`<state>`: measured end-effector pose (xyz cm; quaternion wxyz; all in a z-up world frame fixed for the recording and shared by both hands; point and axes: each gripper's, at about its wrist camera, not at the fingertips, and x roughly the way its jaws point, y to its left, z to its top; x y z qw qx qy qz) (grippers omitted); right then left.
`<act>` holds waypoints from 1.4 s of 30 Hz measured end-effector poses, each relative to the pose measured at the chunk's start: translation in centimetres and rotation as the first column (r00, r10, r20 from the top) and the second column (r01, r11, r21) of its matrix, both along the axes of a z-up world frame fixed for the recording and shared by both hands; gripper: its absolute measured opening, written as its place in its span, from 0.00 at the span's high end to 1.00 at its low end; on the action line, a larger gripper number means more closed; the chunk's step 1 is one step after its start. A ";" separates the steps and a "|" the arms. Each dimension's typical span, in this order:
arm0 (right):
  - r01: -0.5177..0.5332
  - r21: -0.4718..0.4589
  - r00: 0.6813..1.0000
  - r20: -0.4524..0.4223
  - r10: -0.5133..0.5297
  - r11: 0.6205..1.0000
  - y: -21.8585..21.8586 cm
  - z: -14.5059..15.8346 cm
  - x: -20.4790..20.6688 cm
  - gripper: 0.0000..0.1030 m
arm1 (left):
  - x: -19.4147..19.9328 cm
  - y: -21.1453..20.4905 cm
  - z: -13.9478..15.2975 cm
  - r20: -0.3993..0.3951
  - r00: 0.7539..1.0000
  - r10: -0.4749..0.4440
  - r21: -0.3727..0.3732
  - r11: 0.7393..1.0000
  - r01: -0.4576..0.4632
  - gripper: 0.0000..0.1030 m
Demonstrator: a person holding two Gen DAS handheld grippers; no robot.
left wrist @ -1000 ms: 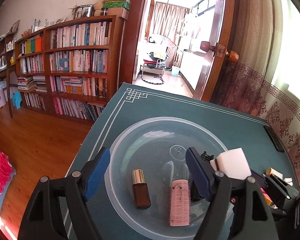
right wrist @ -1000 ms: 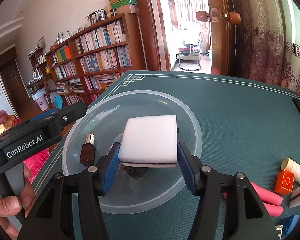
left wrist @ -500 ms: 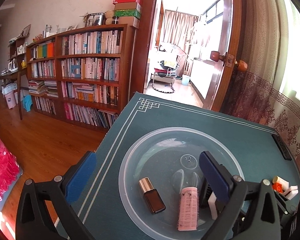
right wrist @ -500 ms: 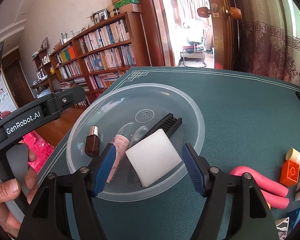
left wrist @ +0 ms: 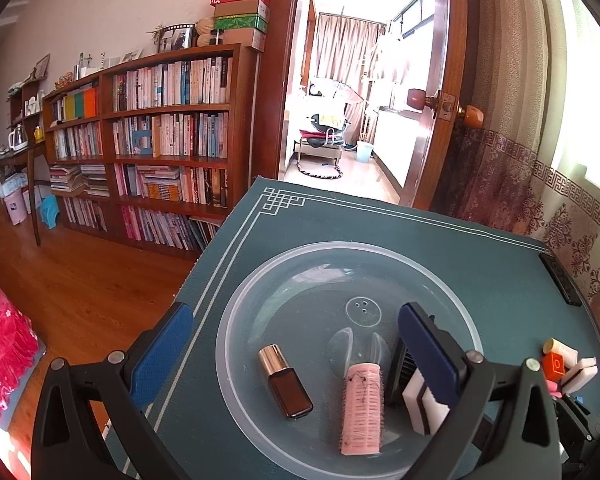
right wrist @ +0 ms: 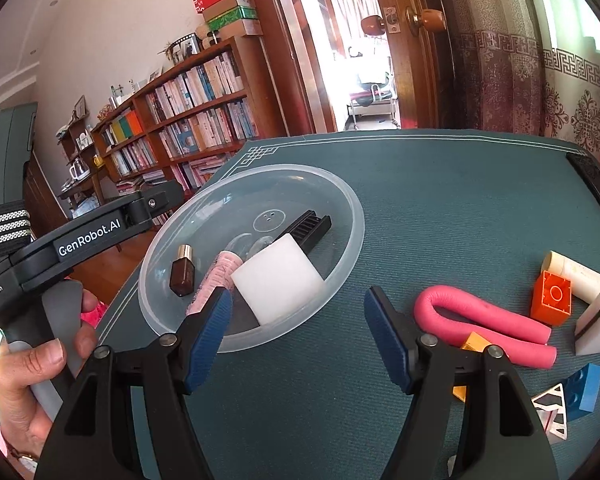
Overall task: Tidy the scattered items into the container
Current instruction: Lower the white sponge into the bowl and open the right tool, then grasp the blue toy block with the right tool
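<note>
both sets of jaws stand wide apart with nothing between them. your right gripper (right wrist: 298,330) hangs low over the near rim of the clear container (right wrist: 352,216), its left blue pad overlapping that rim in view. your left gripper (left wrist: 296,354) sits above the container from the other side, held by your hand (right wrist: 40,376).

four things already lie in the container: a white sponge (right wrist: 278,278) nearest you, a pink hair roller (right wrist: 216,276) beside it, a small brown bottle (right wrist: 183,272) further left, and a black comb (right wrist: 306,228) behind.

the step in hand looks like fetching the next scattered piece. the closest is the pink foam tube (right wrist: 480,320), bent in a u on the worktop (right wrist: 440,184) just right of your right gripper. i would swing right, keep the jaws wide, and straddle one limb of the tube across its width, near the bend so the free end does not flop. foam will squash, so close gently. beyond it sit an orange brick (right wrist: 551,298), a cream cylinder (right wrist: 580,274) and a second white sponge (right wrist: 598,322); take these one at a time.

some things are hard to read. a yellow piece (right wrist: 472,342) is mostly hidden behind your right jaw, and the blue brick (right wrist: 584,392) and a white triangular frame (right wrist: 552,408) are cut by the fisheye edge. in the left view the sponge and comb are partly masked by a jaw.
</note>
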<state>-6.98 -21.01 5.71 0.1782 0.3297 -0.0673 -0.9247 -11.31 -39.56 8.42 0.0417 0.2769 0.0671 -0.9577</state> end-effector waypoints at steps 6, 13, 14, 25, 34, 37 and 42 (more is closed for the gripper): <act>0.028 -0.011 0.999 0.015 -0.028 1.000 1.4 0.0 0.8 0.30 | 0.2 1.2 0.1 -0.003 1.000 -0.030 -0.022 0.999 0.030 0.00; 0.070 -0.023 0.997 0.015 -0.070 0.997 3.3 0.1 1.5 0.30 | 0.6 2.6 0.2 -0.006 0.998 -0.064 -0.040 0.997 0.064 0.00; 0.078 -0.025 0.997 0.014 -0.078 0.997 3.6 0.1 1.6 0.30 | 0.6 2.8 0.2 -0.006 0.998 -0.069 -0.043 0.997 0.069 0.00; 0.151 -0.060 0.989 0.008 -0.151 0.987 7.1 0.1 2.3 0.30 | 0.9 4.9 -0.3 0.007 0.992 -0.124 -0.084 0.989 0.124 0.00; 0.270 -0.080 0.962 -0.019 -0.272 0.960 11.2 0.2 3.3 0.15 | 1.3 7.0 -0.7 0.017 0.985 -0.171 -0.116 0.978 0.172 0.00; 0.312 -0.084 0.949 -0.013 -0.314 0.946 12.7 0.0 3.8 0.15 | 1.5 7.7 -0.8 0.022 0.981 -0.191 -0.131 0.973 0.192 0.00; 0.373 -0.081 0.927 0.001 -0.374 0.924 15.2 -0.5 4.4 0.15 | 1.9 9.0 -0.9 0.026 0.974 -0.226 -0.152 0.962 0.228 0.00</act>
